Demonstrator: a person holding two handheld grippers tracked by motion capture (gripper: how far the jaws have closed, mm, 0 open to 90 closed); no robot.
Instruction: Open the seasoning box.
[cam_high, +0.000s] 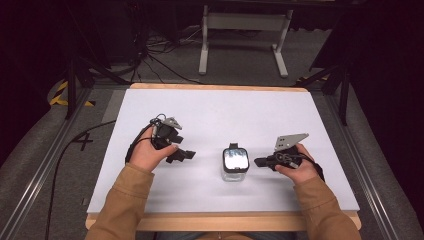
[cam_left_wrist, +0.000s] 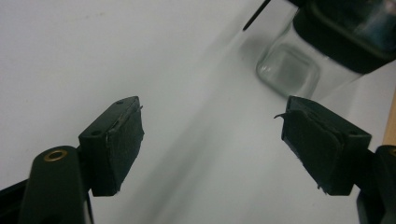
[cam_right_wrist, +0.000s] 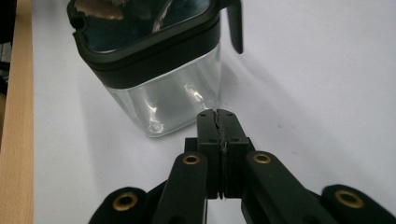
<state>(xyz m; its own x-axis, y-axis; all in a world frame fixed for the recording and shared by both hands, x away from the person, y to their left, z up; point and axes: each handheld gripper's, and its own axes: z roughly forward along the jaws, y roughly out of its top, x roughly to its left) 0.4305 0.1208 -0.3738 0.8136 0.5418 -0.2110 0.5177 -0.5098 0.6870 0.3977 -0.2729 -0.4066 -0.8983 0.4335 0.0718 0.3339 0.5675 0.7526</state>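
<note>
Jar stands on the table, near its front edge, between the two grippers. Left gripper rests on the table to the jar's left, clearly apart from it, jaws pointing toward the jar. In the left gripper view the jar sits ahead of the jaws and off to their right, beyond the tips. Right gripper lies just beside the jar on its right, tips pointing at it. In the right gripper view the jar is straight ahead and slightly left of the tips; whether they touch it cannot be told.
</note>
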